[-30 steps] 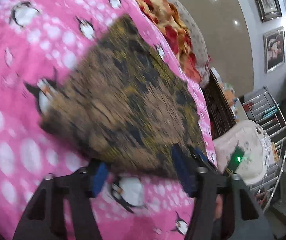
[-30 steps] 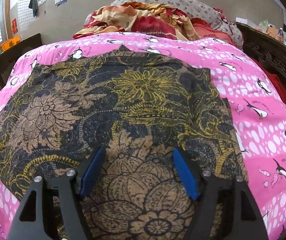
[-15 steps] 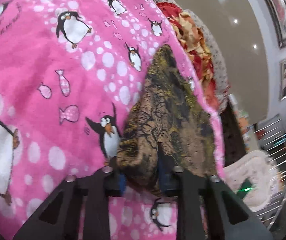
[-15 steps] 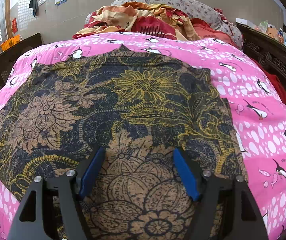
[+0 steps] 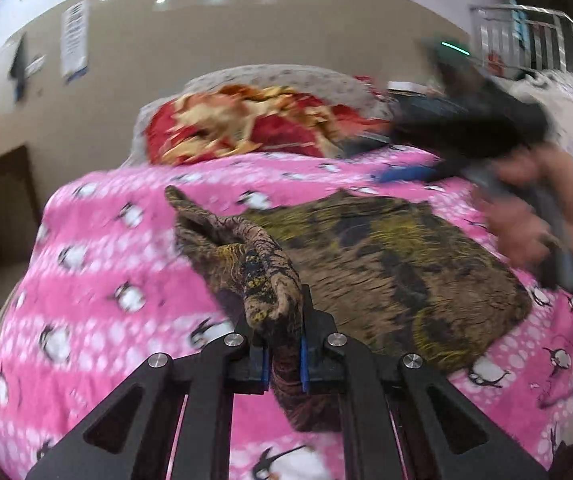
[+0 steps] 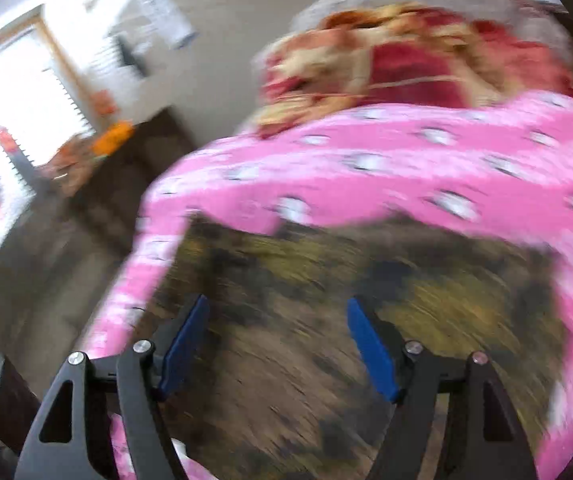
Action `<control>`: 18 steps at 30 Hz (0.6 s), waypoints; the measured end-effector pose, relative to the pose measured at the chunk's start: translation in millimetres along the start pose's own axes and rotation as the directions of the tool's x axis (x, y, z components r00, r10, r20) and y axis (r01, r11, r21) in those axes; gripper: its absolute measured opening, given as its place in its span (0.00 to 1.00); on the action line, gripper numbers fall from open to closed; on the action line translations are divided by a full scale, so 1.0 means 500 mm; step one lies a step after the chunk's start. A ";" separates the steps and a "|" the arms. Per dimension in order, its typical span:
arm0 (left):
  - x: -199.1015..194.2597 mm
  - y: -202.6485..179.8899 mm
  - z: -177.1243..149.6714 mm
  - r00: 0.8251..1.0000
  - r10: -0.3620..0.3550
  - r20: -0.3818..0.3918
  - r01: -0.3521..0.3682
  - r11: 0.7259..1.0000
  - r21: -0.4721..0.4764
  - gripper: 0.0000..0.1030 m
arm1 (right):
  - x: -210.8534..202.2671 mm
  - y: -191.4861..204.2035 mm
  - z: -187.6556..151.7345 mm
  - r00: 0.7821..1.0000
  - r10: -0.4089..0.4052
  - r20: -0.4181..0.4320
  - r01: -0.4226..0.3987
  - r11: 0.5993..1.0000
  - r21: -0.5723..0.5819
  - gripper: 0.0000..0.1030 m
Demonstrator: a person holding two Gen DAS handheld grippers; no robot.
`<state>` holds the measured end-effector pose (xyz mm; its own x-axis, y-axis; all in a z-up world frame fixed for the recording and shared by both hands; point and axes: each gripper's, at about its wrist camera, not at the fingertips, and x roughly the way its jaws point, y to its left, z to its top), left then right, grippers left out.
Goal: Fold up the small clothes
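Left gripper (image 5: 282, 354) is clamping a bunched edge of the batik cloth (image 5: 386, 264) over the pink blanket (image 5: 98, 280); right gripper (image 6: 278, 344) is hovering agape above it.

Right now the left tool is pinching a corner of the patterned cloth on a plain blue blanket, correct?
Not quite. The left tool does pinch a corner of the patterned cloth, but the blanket is pink with penguins, not plain blue. The left wrist view shows it.

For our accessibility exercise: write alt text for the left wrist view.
The left gripper is clamped on a bunched edge of a brown patterned cloth lying on a pink penguin blanket. A blurred hand holds the right gripper beyond.
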<state>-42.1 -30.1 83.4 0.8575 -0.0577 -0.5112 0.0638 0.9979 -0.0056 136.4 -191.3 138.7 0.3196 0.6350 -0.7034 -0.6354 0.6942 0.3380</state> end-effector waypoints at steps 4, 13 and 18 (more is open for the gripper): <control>0.013 -0.037 0.020 0.999 -0.032 0.010 0.032 0.999 0.040 0.00 | 0.110 0.024 0.077 0.983 0.154 -0.100 -0.152 0.988 0.028 0.74; 0.018 -0.040 0.029 0.996 -0.094 0.009 0.094 0.995 0.028 0.00 | 0.285 0.085 0.131 0.941 -0.012 -0.338 -0.010 0.998 -0.063 0.63; 0.013 -0.041 0.036 0.993 -0.117 0.018 0.117 0.993 0.025 0.00 | 0.300 0.101 0.132 0.918 -0.119 -0.379 0.064 0.986 -0.153 0.08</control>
<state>-28.5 -51.6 95.6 0.8530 -0.1745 -0.4919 0.1760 0.9834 -0.0437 198.8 -38.7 91.6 0.1026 0.3719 -0.9226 -0.7137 0.6736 0.1921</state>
